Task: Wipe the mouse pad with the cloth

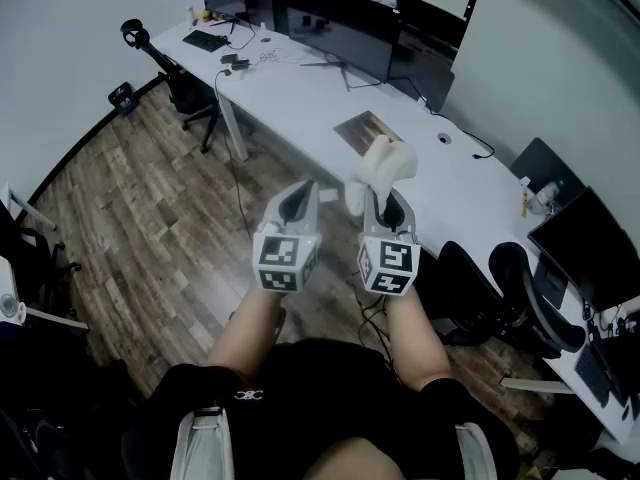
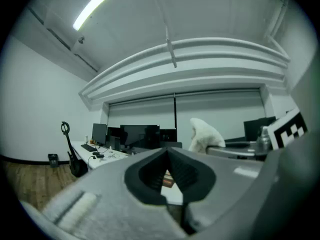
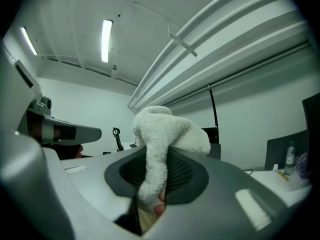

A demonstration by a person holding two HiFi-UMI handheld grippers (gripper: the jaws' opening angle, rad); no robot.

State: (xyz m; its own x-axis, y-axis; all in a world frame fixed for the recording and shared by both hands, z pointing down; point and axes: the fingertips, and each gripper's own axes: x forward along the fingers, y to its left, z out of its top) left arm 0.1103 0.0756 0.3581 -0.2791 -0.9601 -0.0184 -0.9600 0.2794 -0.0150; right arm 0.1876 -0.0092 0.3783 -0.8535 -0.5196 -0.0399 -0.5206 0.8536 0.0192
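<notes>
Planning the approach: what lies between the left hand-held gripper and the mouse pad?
Only bare white desk, in the head view: nothing sits between the left hand-held gripper and the mouse pad.

We are looking along the left gripper (image 2: 168,153), low in the centre of the frame. Its jaws are meeting at the tips, the dark ribbed pads (image 2: 187,176) bowing around a small gap where a brownish patch is showing, too blurred to name. Just right of centre the white cloth (image 2: 204,134) is standing up above the right gripper (image 2: 220,145), whose marker cube (image 2: 287,128) is poking in at the right edge. At the left, monitors (image 2: 135,134) are sitting on a white desk (image 2: 107,159), and a light strip (image 2: 95,6) is glowing in the upper left.
</notes>
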